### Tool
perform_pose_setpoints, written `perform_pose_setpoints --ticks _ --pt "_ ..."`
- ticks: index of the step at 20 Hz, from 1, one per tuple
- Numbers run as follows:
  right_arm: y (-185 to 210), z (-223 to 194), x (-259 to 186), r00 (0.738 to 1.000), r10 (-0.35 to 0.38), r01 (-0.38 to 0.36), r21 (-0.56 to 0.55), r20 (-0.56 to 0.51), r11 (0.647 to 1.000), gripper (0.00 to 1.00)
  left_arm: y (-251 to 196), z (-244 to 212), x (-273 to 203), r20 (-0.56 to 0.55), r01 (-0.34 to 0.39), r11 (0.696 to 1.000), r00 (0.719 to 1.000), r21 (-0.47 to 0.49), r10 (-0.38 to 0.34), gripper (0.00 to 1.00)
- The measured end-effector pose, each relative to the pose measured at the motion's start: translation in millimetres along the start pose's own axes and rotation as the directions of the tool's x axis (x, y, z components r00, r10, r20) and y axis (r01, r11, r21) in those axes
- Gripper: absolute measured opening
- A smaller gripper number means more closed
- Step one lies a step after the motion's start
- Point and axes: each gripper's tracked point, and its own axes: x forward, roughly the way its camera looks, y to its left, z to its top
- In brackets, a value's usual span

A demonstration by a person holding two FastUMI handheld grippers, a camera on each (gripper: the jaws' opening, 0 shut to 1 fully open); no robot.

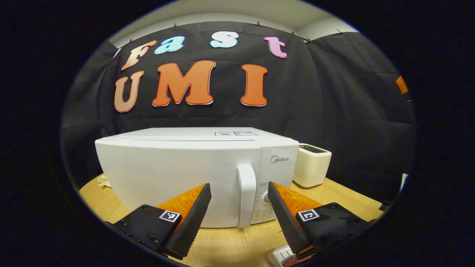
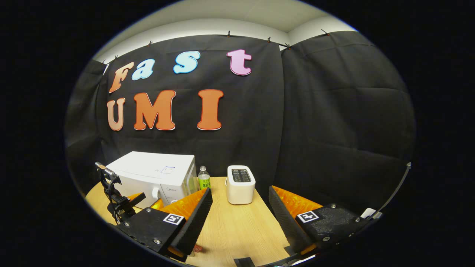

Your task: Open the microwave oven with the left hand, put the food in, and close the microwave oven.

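Observation:
The white microwave (image 1: 178, 174) stands on the wooden table (image 1: 230, 244) with its door shut. Its upright handle (image 1: 246, 196) lies straight ahead, between the spread fingers of my left gripper (image 1: 238, 187), which is open, empty and a short way off. A white tray with reddish food (image 1: 287, 256) peeks out at the lower right under that gripper's right finger. From the right gripper view, the microwave (image 2: 156, 176) sits at the left with the left gripper (image 2: 146, 200) in front of it. My right gripper (image 2: 240, 193) is open and holds nothing, hovering over the table (image 2: 237, 230).
A cream toaster (image 2: 240, 184) stands right of the microwave near the back wall, also seen as the cream toaster (image 1: 311, 165). A small green-labelled bottle (image 2: 203, 178) stands between microwave and toaster. A small light object (image 1: 104, 181) lies at the microwave's left.

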Motion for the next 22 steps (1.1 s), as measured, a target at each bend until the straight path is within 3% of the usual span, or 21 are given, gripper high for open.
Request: perform_pose_setpoints --ticks 2,3,4,5,6,7,10,13,14,17,22 --pt "-0.1 -1.5 1.7 1.0 0.006 -0.007 -0.003 -0.008 1.0 0.95 2.2 -9.9 9.5 -0.018 -0.016 1.0 1.0 0.007 0.016 0.94" --pt "-0.5 -1.4 2.9 1.0 0.011 -0.011 -0.004 -0.011 1.0 0.95 1.4 -10.7 12.6 -0.016 -0.013 1.0 1.0 -0.003 0.013 0.84" --pt "-1.6 -2.4 4.4 1.0 0.011 -0.011 -0.008 -0.014 1.0 0.95 -0.2 -9.6 14.5 -0.008 -0.02 1.0 1.0 -0.011 0.02 0.63" --pt "-2.4 -3.0 6.0 1.0 0.01 -0.01 -0.011 -0.017 1.0 0.95 -7.5 -8.6 16.0 -0.017 0.009 1.0 1.0 -0.019 -0.009 0.61" --pt "-2.9 -3.3 6.1 1.0 0.01 -0.011 -0.01 -0.02 1.0 0.95 -8.1 -14.4 16.3 -0.023 0.0 1.0 1.0 0.001 0.0 0.53" --pt "-1.6 -4.0 6.8 1.0 0.014 -0.014 -0.006 -0.023 1.0 0.95 -9.7 -6.8 13.8 0.002 0.0 0.999 1.0 0.035 0.0 0.31" --pt "2.0 -5.2 5.1 0.999 0.023 -0.022 0.008 -0.026 1.0 0.95 -7.7 -12.0 18.2 -0.015 0.012 0.998 1.0 0.054 -0.011 0.14" --pt "8.1 -9.4 3.9 0.999 0.033 -0.032 0.012 -0.036 0.999 0.95 -10.0 -20.4 -3.6 -0.04 0.027 1.0 0.999 -0.011 -0.028 0.08" --pt "12.2 -10.0 2.9 0.998 0.04 -0.04 0.01 -0.039 0.999 0.95 -11.0 -11.4 -22.6 0.002 0.036 0.999 0.999 0.011 -0.036 0.08" --pt "23.8 -6.3 5.1 0.998 0.056 -0.056 0.023 -0.026 0.998 0.96 -8.6 -18.7 -57.1 -0.025 0.117 0.992 0.993 0.048 -0.116 0.08" --pt "86.9 -5.1 8.0 0.985 0.169 -0.167 0.081 -0.022 0.983 0.96 4.9 -22.8 -105.7 -0.064 0.22 0.975 0.974 0.043 -0.217 0.08"
